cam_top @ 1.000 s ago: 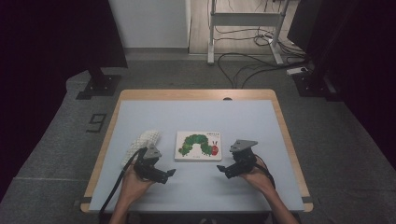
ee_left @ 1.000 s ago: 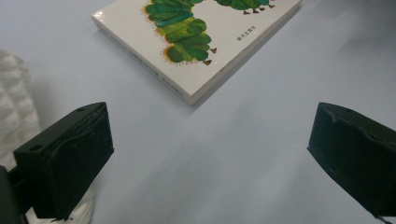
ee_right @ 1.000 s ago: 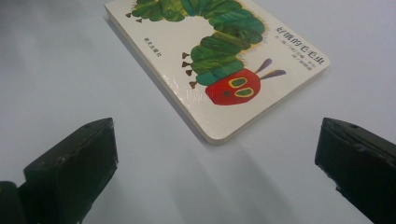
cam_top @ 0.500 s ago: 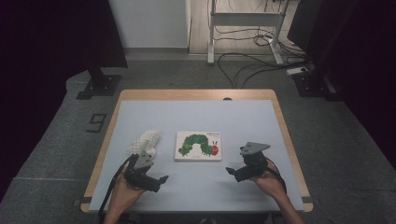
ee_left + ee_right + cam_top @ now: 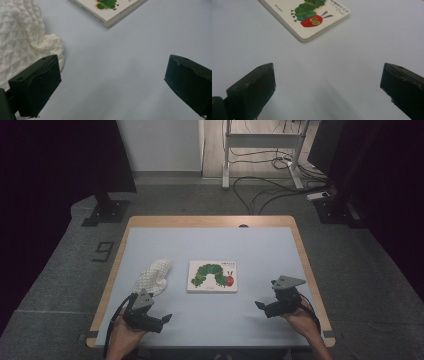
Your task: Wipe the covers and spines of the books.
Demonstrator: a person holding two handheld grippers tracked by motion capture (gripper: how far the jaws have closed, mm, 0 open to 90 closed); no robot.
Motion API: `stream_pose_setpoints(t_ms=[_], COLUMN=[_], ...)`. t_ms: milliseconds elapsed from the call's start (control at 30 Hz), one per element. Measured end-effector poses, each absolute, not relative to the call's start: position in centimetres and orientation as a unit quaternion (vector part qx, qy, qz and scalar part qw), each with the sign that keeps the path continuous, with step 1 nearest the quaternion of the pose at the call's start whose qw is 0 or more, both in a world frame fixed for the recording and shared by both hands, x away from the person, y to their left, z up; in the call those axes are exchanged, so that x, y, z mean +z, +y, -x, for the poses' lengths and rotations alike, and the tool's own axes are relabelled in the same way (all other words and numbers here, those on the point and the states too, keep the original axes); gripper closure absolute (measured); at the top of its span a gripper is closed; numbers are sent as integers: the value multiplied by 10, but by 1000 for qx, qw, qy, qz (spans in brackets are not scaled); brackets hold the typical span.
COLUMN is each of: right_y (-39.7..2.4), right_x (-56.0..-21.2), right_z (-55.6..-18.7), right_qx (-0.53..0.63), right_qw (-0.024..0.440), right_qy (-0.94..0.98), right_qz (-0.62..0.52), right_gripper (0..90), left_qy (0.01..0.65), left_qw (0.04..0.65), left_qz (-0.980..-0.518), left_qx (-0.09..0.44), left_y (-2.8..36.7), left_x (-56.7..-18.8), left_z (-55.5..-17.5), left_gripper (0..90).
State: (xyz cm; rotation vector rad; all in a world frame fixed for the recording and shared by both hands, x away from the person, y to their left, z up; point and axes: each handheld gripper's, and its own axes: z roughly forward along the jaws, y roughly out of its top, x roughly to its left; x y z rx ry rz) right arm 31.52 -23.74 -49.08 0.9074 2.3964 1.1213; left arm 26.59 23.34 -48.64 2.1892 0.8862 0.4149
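A white board book with a green caterpillar on its cover lies flat mid-table; its corner shows at the top of the left gripper view and of the right gripper view. A crumpled white knitted cloth lies left of the book and reaches the left jaw in the left gripper view. My left gripper sits low at the front left, open, with bare table between its jaws. My right gripper is at the front right, open and holding nothing.
The pale blue table top has a wooden rim. Beyond the table stand a dark stand base, a white frame and loose cables on the grey floor.
Both hands have drawn back toward the front edge of the table, the left gripper leaving the cloth and the right one moving right, away from the book.
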Motion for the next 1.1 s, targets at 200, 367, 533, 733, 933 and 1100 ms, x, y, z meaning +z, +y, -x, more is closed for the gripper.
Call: stream_pose_setpoints(t_ms=[200, 367, 533, 733, 933, 1100], right_y=[-250, -257, -260, -262, -263, -263], right_x=[-500, -511, -523, -535, -536, -537], right_z=[-312, -311, -311, -312, -313, -312], right_qx=[388, 383, 371, 351, 355, 355], right_qw=[174, 174, 172, 165, 159, 161], right_qy=[841, 838, 839, 843, 840, 840], right_qz=[-334, -348, -359, -374, -379, -378], right_gripper=[1, 8, 0, 0, 0, 0], left_qy=[352, 360, 365, 375, 375, 375], left_qw=[361, 361, 351, 330, 327, 326], left_qz=[-848, -845, -849, -856, -857, -857], left_qx=[162, 158, 153, 134, 135, 137], left_y=[239, 244, 244, 242, 241, 241], left_x=[-496, -507, -521, -528, -528, -529], left_z=[-263, -262, -264, -269, -269, -269], left_gripper=[5, 4, 0, 0, 0, 0])
